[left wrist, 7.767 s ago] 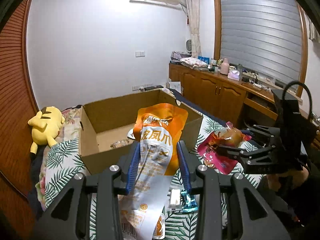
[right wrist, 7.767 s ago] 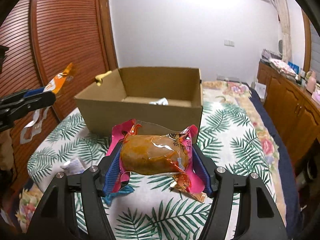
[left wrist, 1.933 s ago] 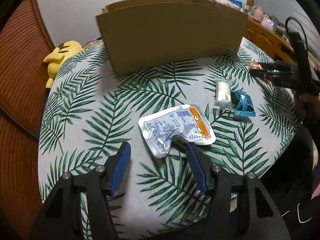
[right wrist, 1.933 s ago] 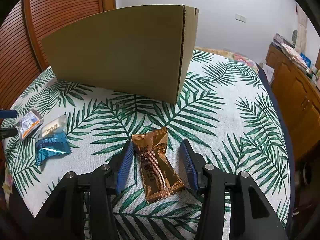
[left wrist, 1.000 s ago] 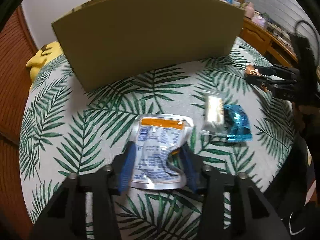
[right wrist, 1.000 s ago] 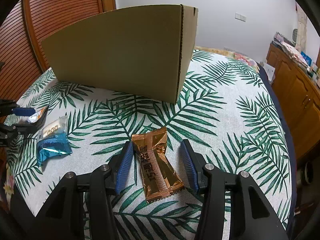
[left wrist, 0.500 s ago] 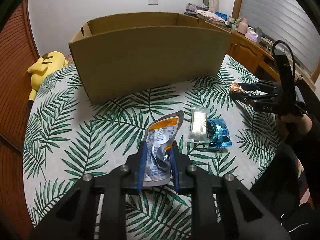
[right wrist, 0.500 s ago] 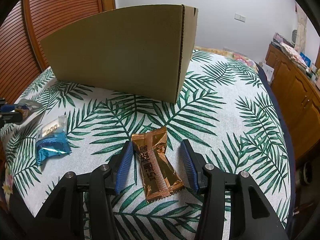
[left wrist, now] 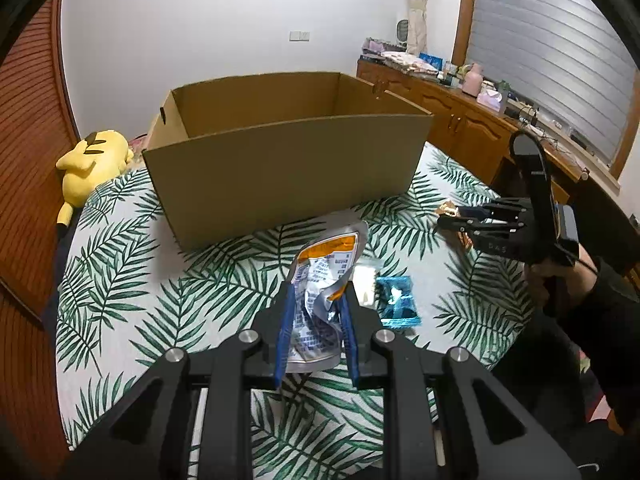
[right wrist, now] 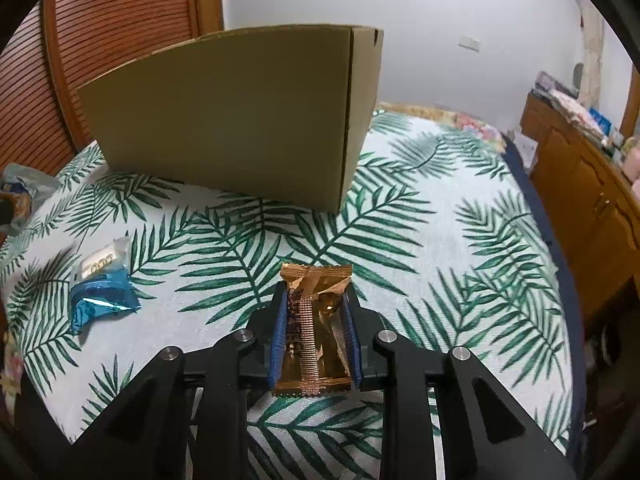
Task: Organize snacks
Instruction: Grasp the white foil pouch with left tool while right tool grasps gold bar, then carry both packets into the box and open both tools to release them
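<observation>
Fingers of my left gripper (left wrist: pixel 316 312) pinch a crumpled silver pouch (left wrist: pixel 320 300), raised off the leaf-print bed (left wrist: pixel 120 280) in front of the cardboard box (left wrist: pixel 280 168). My right gripper (right wrist: pixel 316 312) clamps a gold wrapper (right wrist: pixel 314 332) nearer the box's right corner. A blue packet (right wrist: pixel 102 300) and a clear packet (right wrist: pixel 100 264) lie touching before the box.
</observation>
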{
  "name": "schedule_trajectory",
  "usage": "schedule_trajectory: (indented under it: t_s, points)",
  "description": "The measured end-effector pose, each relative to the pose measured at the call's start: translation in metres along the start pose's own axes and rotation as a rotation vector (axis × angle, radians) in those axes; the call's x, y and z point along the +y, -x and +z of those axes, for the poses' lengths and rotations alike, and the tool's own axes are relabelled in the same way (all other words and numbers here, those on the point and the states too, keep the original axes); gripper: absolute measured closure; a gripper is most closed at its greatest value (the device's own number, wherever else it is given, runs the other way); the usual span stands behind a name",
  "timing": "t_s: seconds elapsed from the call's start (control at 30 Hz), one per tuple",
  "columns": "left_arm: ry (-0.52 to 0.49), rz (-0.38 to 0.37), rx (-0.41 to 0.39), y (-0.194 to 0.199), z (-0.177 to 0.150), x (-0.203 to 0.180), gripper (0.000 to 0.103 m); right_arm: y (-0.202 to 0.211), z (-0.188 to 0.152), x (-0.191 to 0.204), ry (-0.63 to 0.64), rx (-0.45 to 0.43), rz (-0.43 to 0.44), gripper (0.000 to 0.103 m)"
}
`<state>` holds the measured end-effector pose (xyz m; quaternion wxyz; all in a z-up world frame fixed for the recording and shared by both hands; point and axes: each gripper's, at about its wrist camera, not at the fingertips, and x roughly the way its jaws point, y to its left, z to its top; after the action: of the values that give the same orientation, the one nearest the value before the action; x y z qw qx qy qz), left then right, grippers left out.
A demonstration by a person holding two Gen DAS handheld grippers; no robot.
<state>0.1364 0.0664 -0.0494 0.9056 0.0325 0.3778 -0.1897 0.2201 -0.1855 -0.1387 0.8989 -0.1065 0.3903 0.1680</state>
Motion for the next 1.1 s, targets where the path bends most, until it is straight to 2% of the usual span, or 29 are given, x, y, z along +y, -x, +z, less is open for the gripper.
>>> schedule_trajectory:
  t_s: [0.23, 0.53, 0.9, 1.1]
  points:
    - [0.007, -0.005, -0.067, 0.011, 0.018, -0.003, 0.083, 0.028, 0.002, 0.009, -0.002, -0.054, 0.014, 0.08]
    - [0.021, -0.007, -0.167, 0.021, 0.056, 0.001, 0.083, 0.078, 0.034, 0.023, 0.008, -0.17, 0.038, 0.08]
    - [0.02, -0.005, -0.23, 0.022, 0.097, 0.013, 0.082, 0.122, 0.069, 0.034, 0.006, -0.307, 0.046, 0.079]
    - [0.011, -0.001, -0.237, 0.016, 0.105, 0.02, 0.082, 0.128, 0.088, 0.042, 0.034, -0.335, 0.041, 0.079]
